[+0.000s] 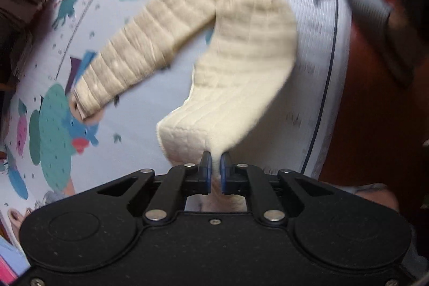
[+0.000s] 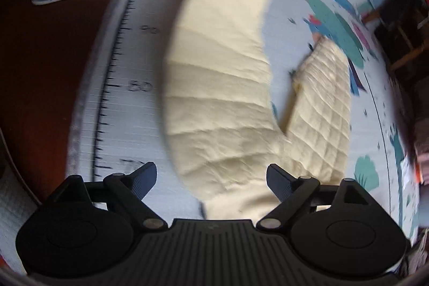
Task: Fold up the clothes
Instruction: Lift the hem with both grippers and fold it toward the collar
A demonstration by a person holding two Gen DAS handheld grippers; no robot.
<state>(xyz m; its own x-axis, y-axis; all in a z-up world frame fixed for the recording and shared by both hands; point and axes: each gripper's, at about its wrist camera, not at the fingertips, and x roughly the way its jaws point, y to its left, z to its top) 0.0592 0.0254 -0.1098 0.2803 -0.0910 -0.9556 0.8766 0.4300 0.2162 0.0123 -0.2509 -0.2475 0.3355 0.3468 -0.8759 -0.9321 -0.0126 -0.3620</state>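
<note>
So we had the left gripper (image 1: 215, 161) pinched tight on an edge of the cream ribbed knit sweater (image 1: 241, 50), which hung away from its tips with one sleeve trailing onto the pale play mat printed with cartoon animals (image 1: 61, 125). The right gripper (image 2: 211, 178) had its jaws spread wide, holding nothing, the sweater lying just past and between the open tips. We reckoned this was the lift-and-spread step; next the right one would need to grab a matching edge so we could lay it flat

Left tongs (image 1: 215, 161) pinched shut, pointing steeply down, right tongs (image 2: 211, 178) spread wide
</note>
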